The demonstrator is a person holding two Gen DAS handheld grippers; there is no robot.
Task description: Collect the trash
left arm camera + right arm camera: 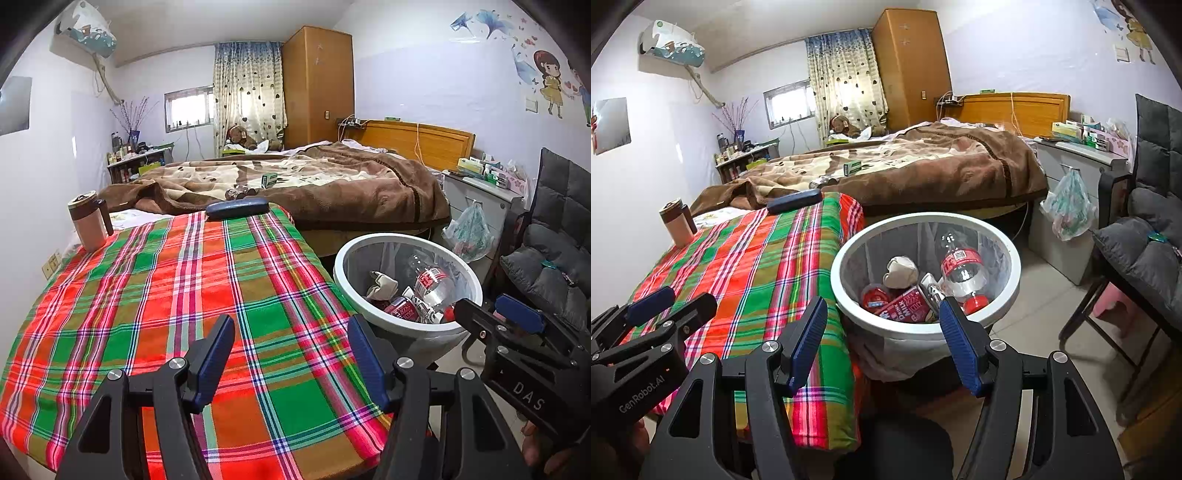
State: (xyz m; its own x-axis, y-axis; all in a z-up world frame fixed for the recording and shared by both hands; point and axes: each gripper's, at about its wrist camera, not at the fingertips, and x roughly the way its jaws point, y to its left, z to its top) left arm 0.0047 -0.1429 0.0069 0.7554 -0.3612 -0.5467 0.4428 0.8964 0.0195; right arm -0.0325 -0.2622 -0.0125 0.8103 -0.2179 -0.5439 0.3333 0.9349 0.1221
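A white round trash bin (369, 306) (849, 295) stands on the floor at the right edge of the plaid-covered table (184, 295) (757, 258). It holds a clear plastic bottle with a red label (964, 273) (432, 284), a red milk carton (908, 306), a red lid (875, 295) and a crumpled wad (901, 271). My left gripper (291, 328) is open and empty above the table's near part. My right gripper (882, 314) is open and empty just in front of the bin's rim. Each gripper shows in the other view: the right (491, 314), the left (672, 299).
A brown lidded mug (88, 221) (677, 221) stands at the table's far left. A dark blue case (238, 208) (794, 199) lies at its far edge. A bed with a brown blanket (295, 181) lies behind; a grey chair (1145, 251) and a cabinet with a hanging bag (1067, 206) stand right.
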